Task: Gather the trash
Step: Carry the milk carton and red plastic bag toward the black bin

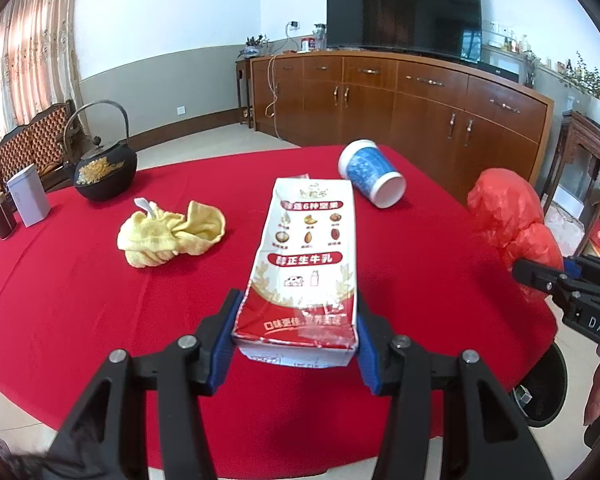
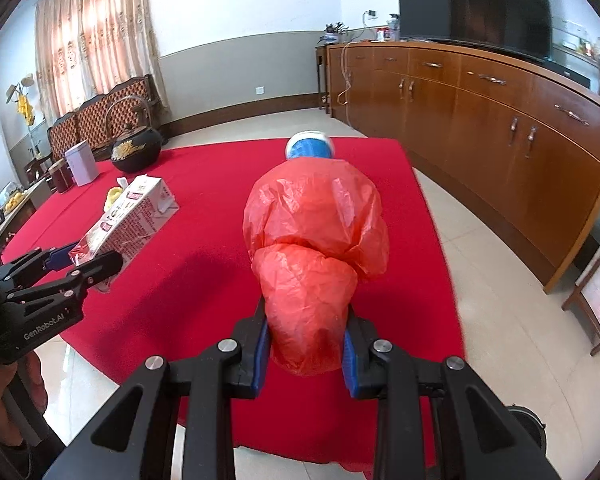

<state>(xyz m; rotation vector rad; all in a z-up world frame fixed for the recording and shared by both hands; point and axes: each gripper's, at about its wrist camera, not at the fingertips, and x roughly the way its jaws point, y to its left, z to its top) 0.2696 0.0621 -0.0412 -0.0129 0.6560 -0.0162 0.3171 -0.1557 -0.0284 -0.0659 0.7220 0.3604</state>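
Left tongs (image 1: 296,344) are clamped on the near end of the carton (image 1: 306,264), their blue pads pressed against its 2 narrow sides. Gripping it by the end leaves most of its length sticking out forward, which I judge suits tipping it into a bin mouth end first. In the right wrist view the carton's far end seems close to the red cloth (image 1: 80,300), but whether it touches I cannot tell.

Right tongs (image 2: 306,354) are closed around a bunched red bag (image 2: 316,240), squeezing its lower lump while the fuller part balloons ahead of the pads. Crumpled plastic gives under pressure, so a grip low on the bundle likely holds it best.

2 pieces of trash are thus in hand. A blue cup (image 1: 372,172) lies on its side near the far edge of the cloth, mouth toward the camera, not yet collected. A yellow rag (image 1: 172,232) sits left of the carton, with a kettle (image 1: 104,172) and tins beyond it. A dark bin (image 1: 544,384) stands on the floor at the right, below the table edge, probably where both loads should go.
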